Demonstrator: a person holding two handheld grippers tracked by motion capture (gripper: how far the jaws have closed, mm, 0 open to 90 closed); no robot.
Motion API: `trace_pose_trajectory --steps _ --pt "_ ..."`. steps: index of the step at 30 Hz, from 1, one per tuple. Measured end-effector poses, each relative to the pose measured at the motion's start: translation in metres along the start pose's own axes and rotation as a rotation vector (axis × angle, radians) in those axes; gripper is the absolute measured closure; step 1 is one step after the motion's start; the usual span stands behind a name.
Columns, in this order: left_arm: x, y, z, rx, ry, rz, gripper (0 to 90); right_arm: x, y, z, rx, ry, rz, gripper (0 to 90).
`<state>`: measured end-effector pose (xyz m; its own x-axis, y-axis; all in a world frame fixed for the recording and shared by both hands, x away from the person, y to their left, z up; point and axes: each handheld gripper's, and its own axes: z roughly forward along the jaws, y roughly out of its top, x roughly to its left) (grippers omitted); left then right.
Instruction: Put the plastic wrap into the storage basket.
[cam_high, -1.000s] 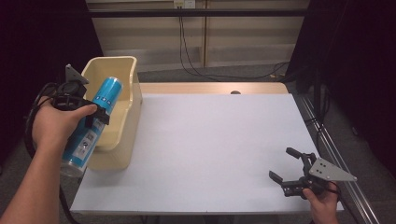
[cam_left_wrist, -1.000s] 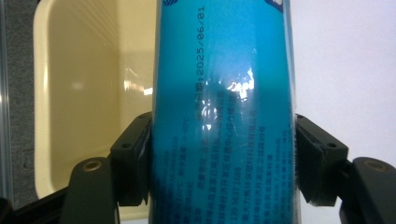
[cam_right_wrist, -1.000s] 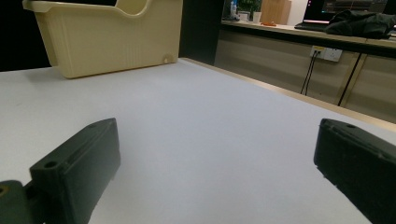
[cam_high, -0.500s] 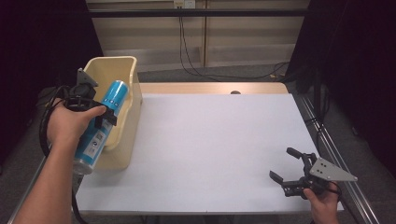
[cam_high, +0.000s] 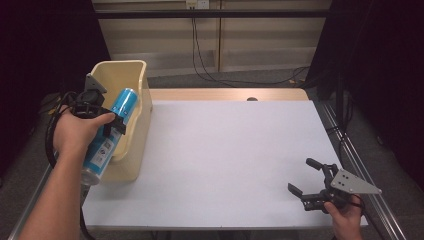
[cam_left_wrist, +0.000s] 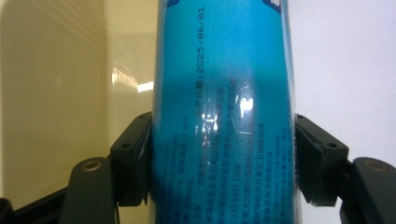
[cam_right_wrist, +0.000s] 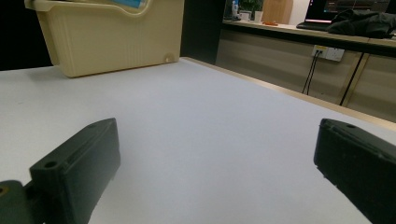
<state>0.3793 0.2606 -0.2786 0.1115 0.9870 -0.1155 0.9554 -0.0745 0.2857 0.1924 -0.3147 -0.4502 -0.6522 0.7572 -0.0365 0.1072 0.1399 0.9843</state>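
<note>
The blue bottle (cam_high: 111, 131) is up in the air at the left side of the table. It is tilted, with its blue end pointing far and its clear capped end pointing near and down. It hangs over the near part of the yellow bin (cam_high: 131, 90) and its right wall. I cannot tell if it touches the bin.

The left gripper (cam_high: 107, 125) has it. In the left gripper view, the two black jaws press on both sides of the bottle (cam_left_wrist: 224, 116), so they are pinching it tight. The yellow bin wall (cam_left_wrist: 60, 93) is on one side behind it and the white table on the other.

The right gripper (cam_high: 306, 182) sits low at the near right corner of the white table (cam_high: 230, 160), well apart from the bottle. Its jaws are spread wide with nothing between them. In the right gripper view, the yellow bin (cam_right_wrist: 107, 37) stands far off across the bare table.

The picking-up part looks done, because the bottle is held and off the table. What is left, I think, is either to put it down into the bin or to bring it out onto the table. I cannot tell which way it is going.
</note>
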Motion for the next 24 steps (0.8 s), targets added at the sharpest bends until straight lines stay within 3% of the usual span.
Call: trace_pose_trajectory --steps 13,18,24 --pt "0.001 0.001 0.005 0.021 0.016 0.006 32.0 0.001 0.0 0.0 0.001 0.002 -0.001 0.1" --pt "0.003 0.002 0.011 0.026 0.001 -0.018 31.9 0.0 0.0 0.0 0.0 0.003 -0.004 0.1" --pt "0.002 0.004 0.011 0.028 0.003 -0.018 31.9 0.0 0.0 0.0 0.003 0.003 -0.003 0.1"
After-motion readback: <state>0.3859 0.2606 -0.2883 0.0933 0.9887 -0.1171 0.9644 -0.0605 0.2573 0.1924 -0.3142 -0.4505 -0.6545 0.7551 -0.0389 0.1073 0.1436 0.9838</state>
